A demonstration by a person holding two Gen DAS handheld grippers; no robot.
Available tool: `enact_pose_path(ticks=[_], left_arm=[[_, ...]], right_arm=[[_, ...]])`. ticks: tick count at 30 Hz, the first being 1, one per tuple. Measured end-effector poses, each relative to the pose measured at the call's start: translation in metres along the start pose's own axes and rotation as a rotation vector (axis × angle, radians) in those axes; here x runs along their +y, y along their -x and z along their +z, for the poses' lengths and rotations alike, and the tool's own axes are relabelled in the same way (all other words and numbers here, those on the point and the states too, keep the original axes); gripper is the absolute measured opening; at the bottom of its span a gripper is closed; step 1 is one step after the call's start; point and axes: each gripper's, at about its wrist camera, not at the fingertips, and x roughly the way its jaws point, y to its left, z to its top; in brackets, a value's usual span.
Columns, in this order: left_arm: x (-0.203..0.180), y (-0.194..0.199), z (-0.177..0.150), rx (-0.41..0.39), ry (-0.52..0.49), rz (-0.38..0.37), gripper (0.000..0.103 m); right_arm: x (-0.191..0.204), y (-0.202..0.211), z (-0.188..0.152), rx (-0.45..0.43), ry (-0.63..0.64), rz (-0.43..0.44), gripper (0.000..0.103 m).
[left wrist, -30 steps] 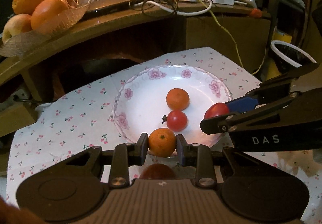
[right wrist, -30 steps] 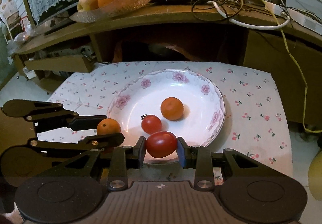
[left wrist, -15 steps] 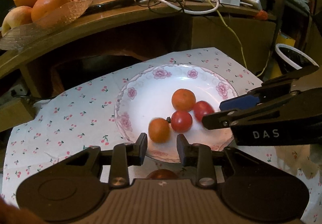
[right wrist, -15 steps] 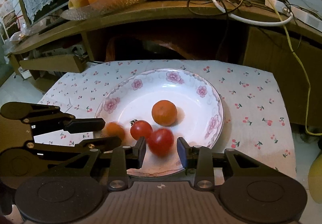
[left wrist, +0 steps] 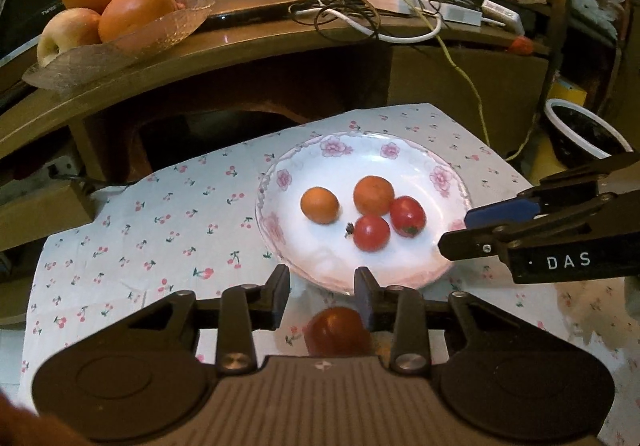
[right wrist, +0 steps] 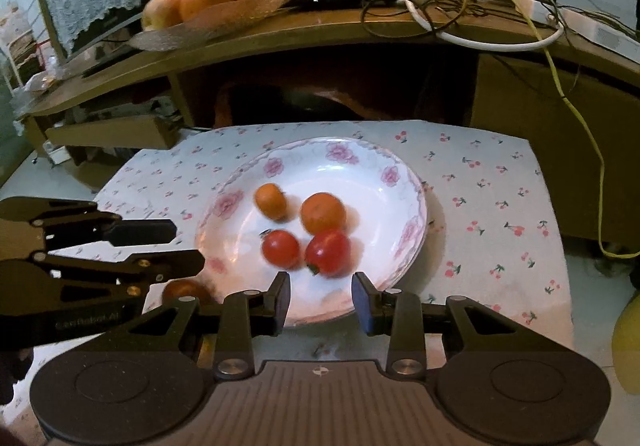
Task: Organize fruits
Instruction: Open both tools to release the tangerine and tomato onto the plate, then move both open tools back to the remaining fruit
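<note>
A white floral plate [left wrist: 448, 181] [right wrist: 404, 181] on a cherry-print cloth holds two small oranges [left wrist: 319, 205] [left wrist: 373, 195] and two tomatoes [left wrist: 371, 232] [left wrist: 407, 216]. In the right wrist view they show as oranges [right wrist: 271, 201] [right wrist: 323, 212] and tomatoes [right wrist: 280, 248] [right wrist: 328, 252]. Another red fruit [left wrist: 338, 330] [right wrist: 186, 290] lies on the cloth just under my left gripper. My left gripper [left wrist: 322, 296] is open and empty at the plate's near rim. My right gripper [right wrist: 321, 298] is open and empty, also at the near rim.
A glass dish [left wrist: 120, 45] with oranges and an apple sits on the wooden shelf behind, beside tangled cables [left wrist: 360, 9]. A dark bowl [left wrist: 580, 129] stands off the cloth at the right. A cardboard box [right wrist: 112, 131] lies at the left.
Both grippers opened and let go: the small orange and the tomato dropped into the plate and rolled to the others. Both grippers have drawn back from the plate.
</note>
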Motion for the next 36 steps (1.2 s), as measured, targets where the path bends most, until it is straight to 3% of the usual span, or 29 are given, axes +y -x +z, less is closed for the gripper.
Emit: enact_pose_path(ticks=[12,24,36], left_arm=[[0.008,0.049,-0.042,0.042,0.057,0.057,0.043],[-0.002,0.041,-0.051,0.078,-0.014,-0.035,0.043],[0.005,0.039,-0.062,0.100,-0.039,-0.041,0.043]], right_arm=[[0.035,0.013,-0.016,0.054,0.101,0.112,0.036],[0.061,-0.005,-0.026,0.123,0.211,0.186,0.036],[0.069,-0.025,-0.032,0.145,0.290,0.167,0.036]])
